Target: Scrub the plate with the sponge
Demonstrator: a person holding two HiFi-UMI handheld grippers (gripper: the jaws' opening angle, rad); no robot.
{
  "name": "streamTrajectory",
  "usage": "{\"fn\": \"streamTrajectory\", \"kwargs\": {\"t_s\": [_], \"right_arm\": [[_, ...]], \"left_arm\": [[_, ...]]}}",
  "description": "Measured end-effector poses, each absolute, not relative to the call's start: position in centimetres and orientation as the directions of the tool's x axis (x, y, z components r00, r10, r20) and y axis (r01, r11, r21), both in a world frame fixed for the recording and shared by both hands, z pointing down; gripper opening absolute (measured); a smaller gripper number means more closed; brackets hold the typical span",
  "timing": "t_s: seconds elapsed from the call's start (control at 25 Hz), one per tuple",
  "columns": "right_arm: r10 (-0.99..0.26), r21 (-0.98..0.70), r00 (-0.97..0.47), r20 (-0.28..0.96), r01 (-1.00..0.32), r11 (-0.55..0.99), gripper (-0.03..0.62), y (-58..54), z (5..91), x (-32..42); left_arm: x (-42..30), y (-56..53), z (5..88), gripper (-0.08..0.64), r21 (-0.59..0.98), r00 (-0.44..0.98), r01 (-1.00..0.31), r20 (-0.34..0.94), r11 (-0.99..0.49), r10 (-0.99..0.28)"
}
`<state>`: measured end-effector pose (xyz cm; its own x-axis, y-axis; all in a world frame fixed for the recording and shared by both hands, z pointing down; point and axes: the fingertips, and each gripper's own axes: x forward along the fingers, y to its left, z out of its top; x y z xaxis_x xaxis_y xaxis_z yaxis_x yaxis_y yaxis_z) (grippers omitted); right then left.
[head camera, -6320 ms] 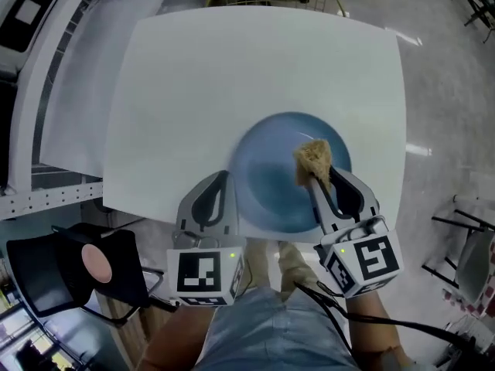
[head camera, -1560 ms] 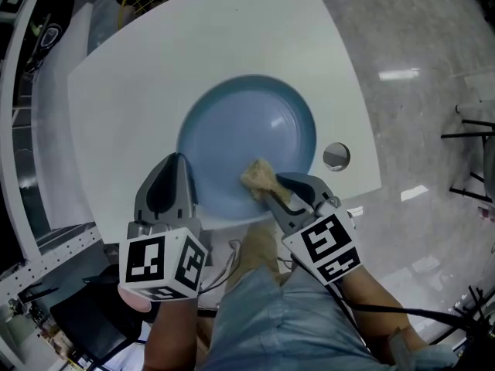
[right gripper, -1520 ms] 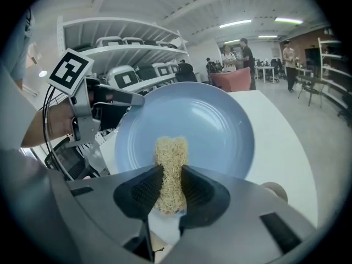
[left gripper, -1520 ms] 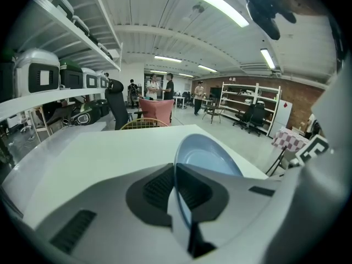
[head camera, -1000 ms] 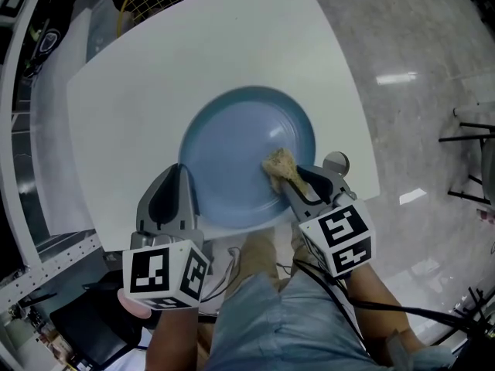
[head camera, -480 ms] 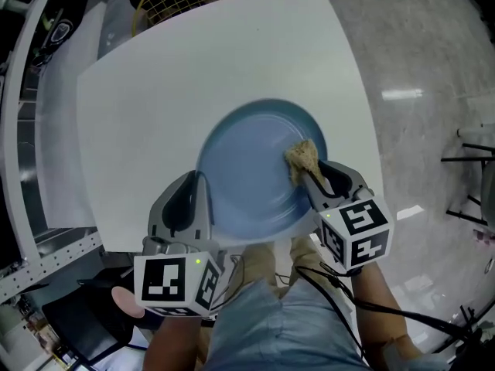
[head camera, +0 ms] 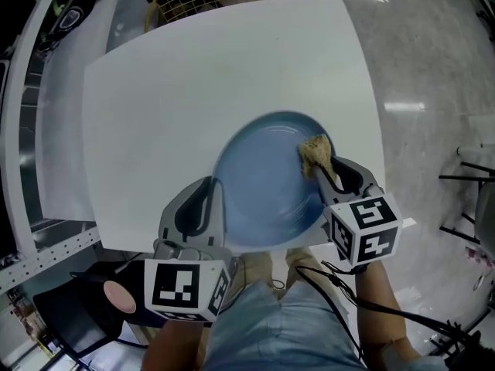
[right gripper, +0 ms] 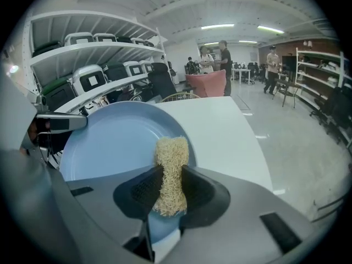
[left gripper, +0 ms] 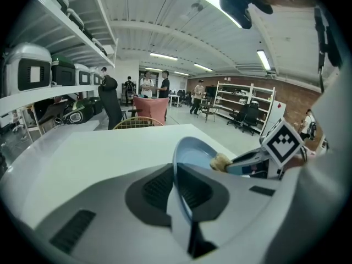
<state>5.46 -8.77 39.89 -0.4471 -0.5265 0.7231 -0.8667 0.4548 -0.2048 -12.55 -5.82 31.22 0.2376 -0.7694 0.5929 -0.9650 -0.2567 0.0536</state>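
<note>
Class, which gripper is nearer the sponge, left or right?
Right. The right gripper clamps the sponge; the left gripper grips the opposite rim of the plate.

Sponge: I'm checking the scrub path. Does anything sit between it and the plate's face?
Nothing visible does. The sponge, clamped in the right gripper, seems to touch the plate near its right rim; the left gripper grips the opposite edge.

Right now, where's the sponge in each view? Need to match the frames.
Head view: sponge right of centre, on the right side of the blue plate.
Left gripper view: sponge a small tan lump right of centre, at the blue plate's right edge.
Right gripper view: sponge centre, low, pinched between the jaws.
Shared landmark: the blue plate, visible in all three.
</note>
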Motion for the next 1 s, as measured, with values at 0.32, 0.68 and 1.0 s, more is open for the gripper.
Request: {"fn": "streamTrajectory", "kwargs": {"t_s": [0.32, 0.68, 1.0], "right_arm": [[-0.529, -0.167, -0.44, 0.726, -0.858, 0.485, 0.109, -10.9, 39.4, 4.3], [-0.544, -0.136, -0.45, 0.708, -0.843, 0.52, 0.109, -13.1, 37.9, 1.6], [-0.548, -0.123, -0.487, 0.68, -0.813, 0.569, 0.107, -13.8, 36.2, -1.4]], "left_arm": [[-12.7, -6.0, 31.2, 0.025, 0.075, 0.245, -0.965, 0.591, -0.251, -0.768], [-12.8, -6.3, 31.0, 0.031, 0.1, 0.258, -0.964, 0.586, -0.247, -0.768], [-12.8, -6.5, 30.8, 0.032, 0.122, 0.268, -0.962, 0.586, -0.243, -0.765]]}}
